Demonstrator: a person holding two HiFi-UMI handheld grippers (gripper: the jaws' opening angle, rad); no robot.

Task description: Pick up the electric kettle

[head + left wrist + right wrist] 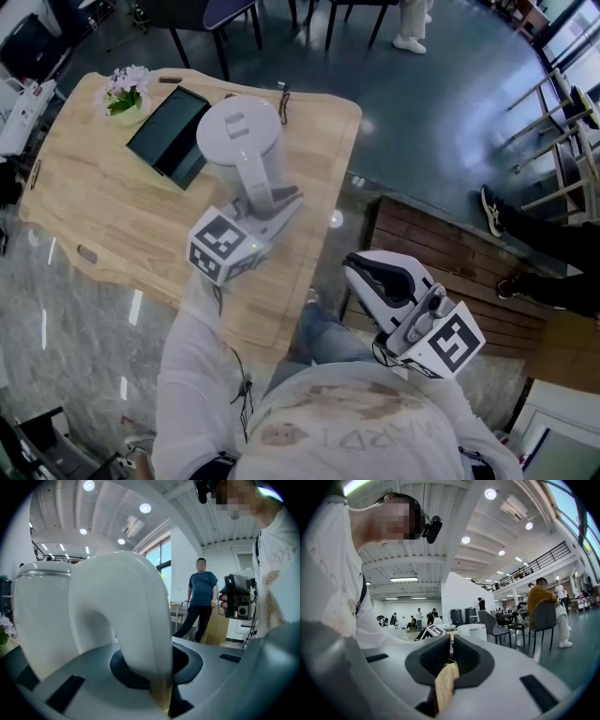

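Left claw (pixel 265 202) is clenched on the handle (pixel 255 178) of the kettle (pixel 239 131). In the left gripper view the white handle (pixel 126 616) arches up from between the jaws, which press on its lower end. The kettle's body (pixel 40 616) fills the space to its left. The claw's marker cube (pixel 223 246) sits nearest the person, whose white sleeve (pixel 192 375) runs to the bottom of the head view.

The right claw (pixel 364 270) is held well apart on the right, off the counter (pixel 94 216) and over a slatted wooden bench (pixel 441 248). The right gripper view shows this claw (pixel 451 656) clenched, jaws together with nothing between them.

The kettle is upright, lid up, over the right part of the wooden counter, toward its far right corner. Whether its base touches the wood cannot be told.

Just left of the kettle lies a dark tablet (pixel 169 131). Beyond that, at the far left corner, is a small pot of pale flowers (pixel 127 91). A small dark item (pixel 283 101) near the far edge is too small to make out.

Past the counter is dark floor with chair legs (pixel 223 42) and someone's white shoes (pixel 410 42). A dark shoe (pixel 491 211) shows at the right. In the left gripper view a person in a blue top (pixel 201 597) stands far behind.
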